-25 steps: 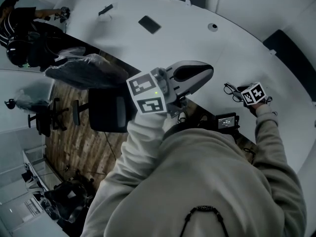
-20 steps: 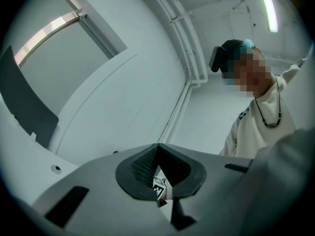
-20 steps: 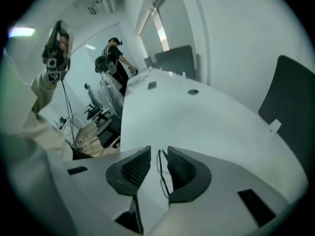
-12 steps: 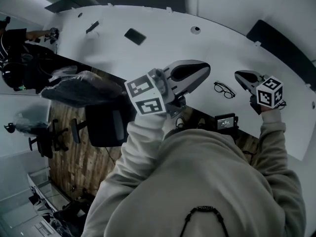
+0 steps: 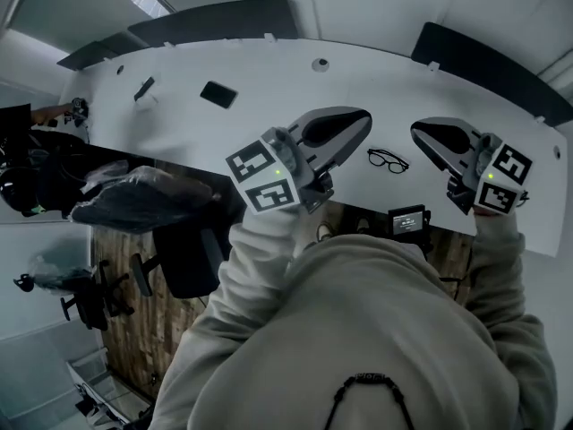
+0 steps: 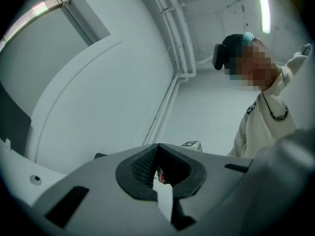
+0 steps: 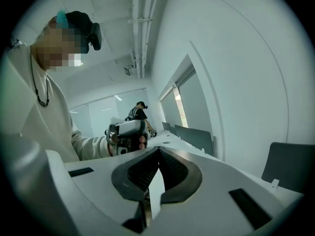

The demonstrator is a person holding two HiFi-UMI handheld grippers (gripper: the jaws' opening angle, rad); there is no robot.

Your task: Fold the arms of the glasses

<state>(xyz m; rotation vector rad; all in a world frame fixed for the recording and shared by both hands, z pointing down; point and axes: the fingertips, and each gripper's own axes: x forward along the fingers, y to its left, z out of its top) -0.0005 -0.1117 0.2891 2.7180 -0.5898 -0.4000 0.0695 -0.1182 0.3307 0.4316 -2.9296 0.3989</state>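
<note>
Both grippers raised and empty, glasses lying between them.

Over the table (image 5: 269,88) I hold my left gripper (image 5: 363,120) and right gripper (image 5: 419,133) clear of the surface. The jaws of each are pressed together on nothing, as both gripper views show. The glasses (image 5: 387,159) lie on the table between the two, touched by neither. I judge the folding may be done, but they are too small for me to tell how the arms lie, and neither gripper view shows them.

I'm finding the glasses (image 5: 387,160) too small to tell whether their arms are folded; the table (image 5: 269,88) is running off the right edge.
</note>
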